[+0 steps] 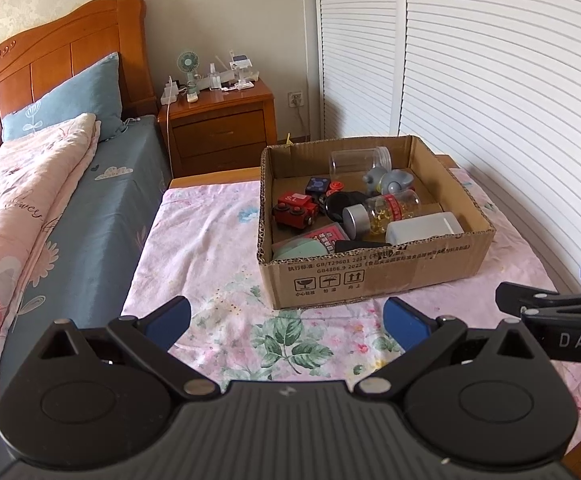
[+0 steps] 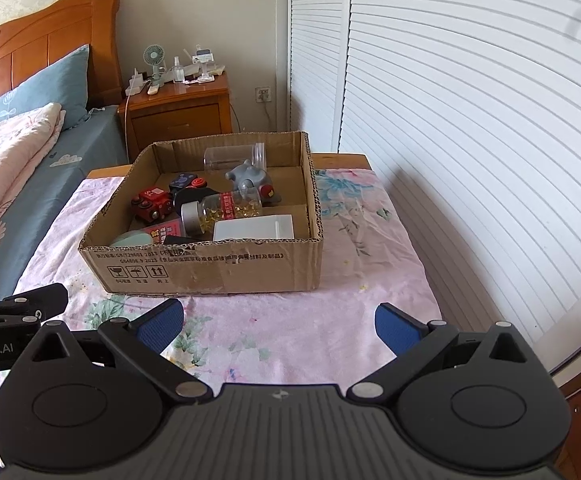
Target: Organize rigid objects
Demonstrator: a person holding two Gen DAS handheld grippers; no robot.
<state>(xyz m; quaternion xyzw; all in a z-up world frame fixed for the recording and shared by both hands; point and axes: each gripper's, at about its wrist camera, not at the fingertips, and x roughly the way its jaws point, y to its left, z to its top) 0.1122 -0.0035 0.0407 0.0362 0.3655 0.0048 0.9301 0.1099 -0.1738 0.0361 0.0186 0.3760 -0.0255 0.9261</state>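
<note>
On the far left stands the bed (image 1: pixel 50 208), then the wooden nightstand (image 1: pixel 218 120). The left gripper (image 1: pixel 286 322) hovers with jaws spread wide, holding nothing, over the floral-covered worktop (image 1: pixel 210 248). Ahead sits the cardboard box (image 1: pixel 370 276) holding a red toy truck (image 1: pixel 294 210), a capsule bottle (image 1: pixel 382 212) and a white container (image 1: pixel 422 228). The right gripper (image 2: pixel 278 326) is likewise spread and empty.

wooden headboard (image 1: pixel 54 60) | nightstand (image 1: pixel 220 124), small fan (image 1: pixel 188 62) | white louvred doors (image 1: pixel 490 80) | beige wall, possibly patterned | daylight
</note>
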